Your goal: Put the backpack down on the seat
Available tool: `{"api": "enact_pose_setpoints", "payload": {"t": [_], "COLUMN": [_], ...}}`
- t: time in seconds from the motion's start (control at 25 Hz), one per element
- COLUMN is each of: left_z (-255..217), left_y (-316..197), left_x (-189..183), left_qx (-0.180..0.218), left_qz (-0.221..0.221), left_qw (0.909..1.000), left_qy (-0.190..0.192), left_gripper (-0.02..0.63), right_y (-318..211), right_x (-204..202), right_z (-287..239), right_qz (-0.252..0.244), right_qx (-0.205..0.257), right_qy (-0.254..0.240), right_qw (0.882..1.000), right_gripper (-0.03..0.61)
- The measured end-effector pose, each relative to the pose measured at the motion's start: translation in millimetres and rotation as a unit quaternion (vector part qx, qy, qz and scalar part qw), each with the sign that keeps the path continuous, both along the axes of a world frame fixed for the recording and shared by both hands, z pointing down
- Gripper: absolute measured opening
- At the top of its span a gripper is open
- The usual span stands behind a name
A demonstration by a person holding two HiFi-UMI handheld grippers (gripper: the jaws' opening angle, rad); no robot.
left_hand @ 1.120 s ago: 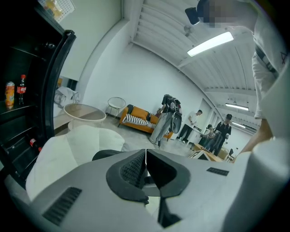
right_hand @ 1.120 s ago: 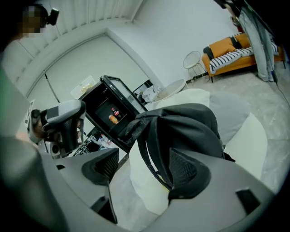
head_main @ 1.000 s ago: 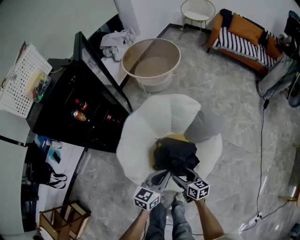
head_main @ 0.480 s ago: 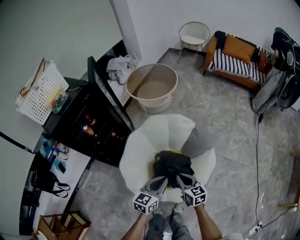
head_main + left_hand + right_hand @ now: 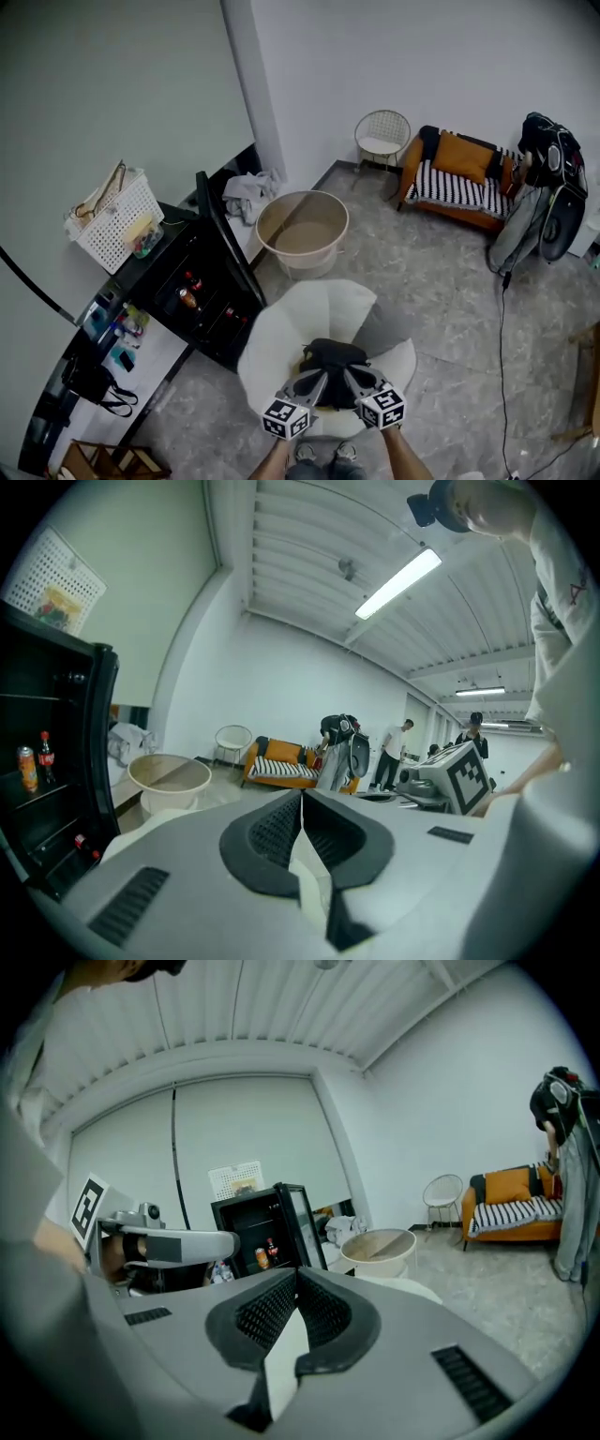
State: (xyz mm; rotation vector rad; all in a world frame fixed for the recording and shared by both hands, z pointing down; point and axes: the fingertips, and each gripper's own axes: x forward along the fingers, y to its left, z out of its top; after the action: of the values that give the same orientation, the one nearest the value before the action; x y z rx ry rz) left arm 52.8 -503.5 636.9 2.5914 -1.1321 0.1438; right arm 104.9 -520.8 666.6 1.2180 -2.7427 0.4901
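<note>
Head view: backpack on seat, seemingly centred; left gripper, right gripper fingers clenched.

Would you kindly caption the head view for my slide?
Black backpack rests on the white seat; left gripper and right gripper, both shut and empty, hover over its near side.

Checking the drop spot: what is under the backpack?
The backpack lies on the white seat, with a grey cushion beside it. Whatever is directly beneath the bag is covered by it.
</note>
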Motion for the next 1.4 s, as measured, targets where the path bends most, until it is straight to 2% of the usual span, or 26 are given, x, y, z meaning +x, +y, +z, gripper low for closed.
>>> {"api": "enact_pose_setpoints", "payload": {"t": [0.28, 0.64, 0.84, 1.12, 1.4], "left_z": [-51.3, -92.3, -102.3, -91.7, -83.1], "left_y": [27.9, 66.1, 114.7, 200.8, 278.1], "left_x": [12.7, -6.6, -22.6, -52.1, -60.2], "left_qx": [0.047, 0.077, 0.089, 0.084, 0.088], "left_qz": [0.001, 0.005, 0.023, 0.042, 0.068], "left_qw": [0.9988, 0.9969, 0.9957, 0.9956, 0.9937], "left_qy": [0.010, 0.014, 0.011, 0.003, 0.008], "left_gripper": [0.034, 0.034, 0.034, 0.034, 0.034], "right_y": [27.7, 84.3, 131.0, 224.4, 306.7], "right_x": [-9.0, -33.2, -50.4, -73.8, -81.9], "right_z": [-73.2, -118.6, -121.5, -107.2, -95.3], "right_qz": [-0.022, -0.017, -0.011, 0.016, 0.047], "right_qx": [0.068, 0.108, 0.107, 0.095, 0.083], "right_qy": [-0.001, -0.002, -0.006, -0.001, 0.006], "right_qw": [0.997, 0.994, 0.994, 0.995, 0.995], "right_gripper": [0.034, 0.028, 0.028, 0.027, 0.026]}}
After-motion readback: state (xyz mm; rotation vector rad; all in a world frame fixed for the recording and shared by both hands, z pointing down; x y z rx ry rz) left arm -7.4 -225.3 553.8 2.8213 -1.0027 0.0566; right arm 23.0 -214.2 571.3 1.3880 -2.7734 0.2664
